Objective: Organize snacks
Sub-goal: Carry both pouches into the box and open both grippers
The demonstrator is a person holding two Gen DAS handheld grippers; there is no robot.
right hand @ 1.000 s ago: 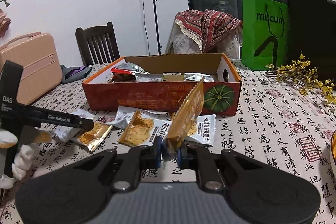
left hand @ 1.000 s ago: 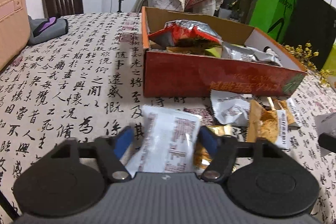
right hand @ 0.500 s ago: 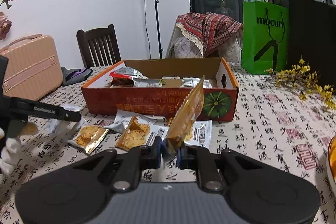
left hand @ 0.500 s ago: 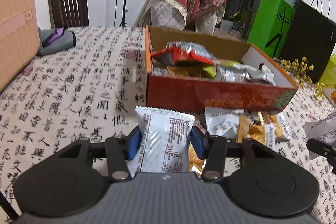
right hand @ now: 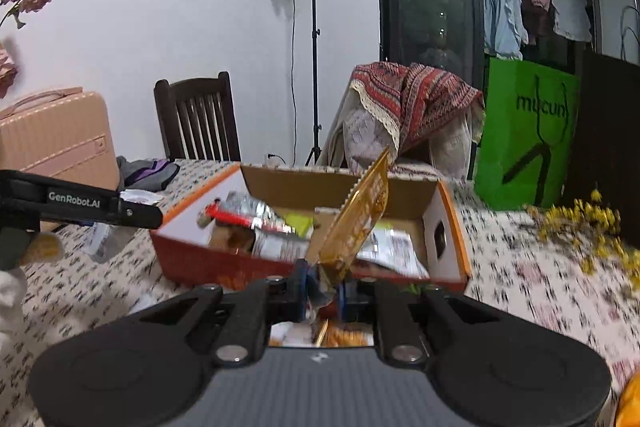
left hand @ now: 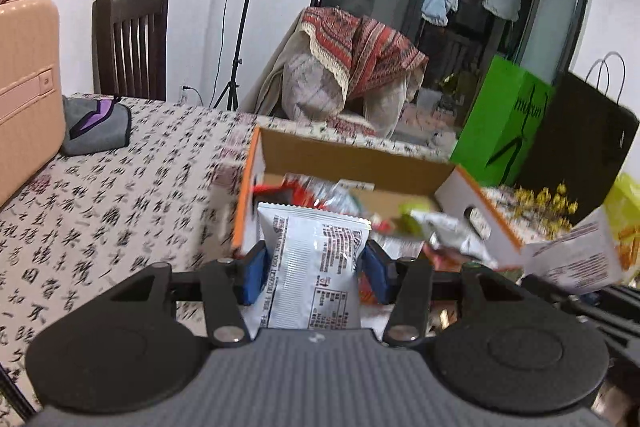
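Your left gripper (left hand: 314,273) is clamped on the white snack packet (left hand: 314,267), blue pads (left hand: 252,277) pressing both its sides, and the packet stands upright just in front of the orange cardboard box (left hand: 478,203). Your right gripper (right hand: 325,289) is squeezed tight on the bottom edge of the golden snack packet (right hand: 358,215), which tilts up over the near wall of the box (right hand: 224,263). Inside the box lie red and silver packets (right hand: 244,213). More packets sit on the calligraphy tablecloth (right hand: 516,279) before the box
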